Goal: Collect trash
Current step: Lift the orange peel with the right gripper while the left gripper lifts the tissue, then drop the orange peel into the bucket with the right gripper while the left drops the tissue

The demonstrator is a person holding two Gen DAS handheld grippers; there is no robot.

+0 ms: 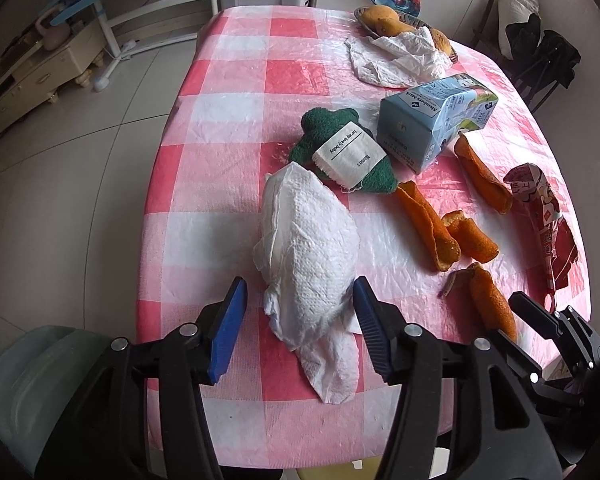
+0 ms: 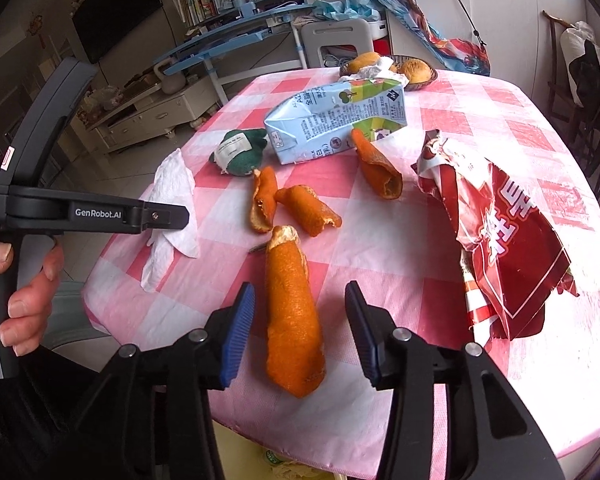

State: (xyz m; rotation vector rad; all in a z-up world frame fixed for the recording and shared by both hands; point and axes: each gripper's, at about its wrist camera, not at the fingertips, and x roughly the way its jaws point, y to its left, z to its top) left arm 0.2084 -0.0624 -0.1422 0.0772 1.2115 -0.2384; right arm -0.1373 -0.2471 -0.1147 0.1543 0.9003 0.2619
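A crumpled white paper towel (image 1: 308, 248) lies on the pink checked table (image 1: 236, 128); my left gripper (image 1: 300, 308) is open with its jaws either side of the towel's near end. My right gripper (image 2: 300, 320) is open around a long orange peel (image 2: 294, 316). The towel also shows in the right wrist view (image 2: 172, 208), partly behind the left gripper's body (image 2: 100, 212). Other peels (image 2: 304, 208) (image 1: 428, 224), a blue milk carton (image 2: 336, 124) (image 1: 436, 116) and a torn red wrapper (image 2: 508, 252) (image 1: 540, 216) lie around.
A green sponge with a white label (image 1: 340, 148) sits beside the carton. A basket of fruit (image 2: 396, 70) and crumpled white plastic (image 1: 396, 60) are at the far end. A grey-green chair (image 1: 40, 392) stands at the near left; the table edge is close below both grippers.
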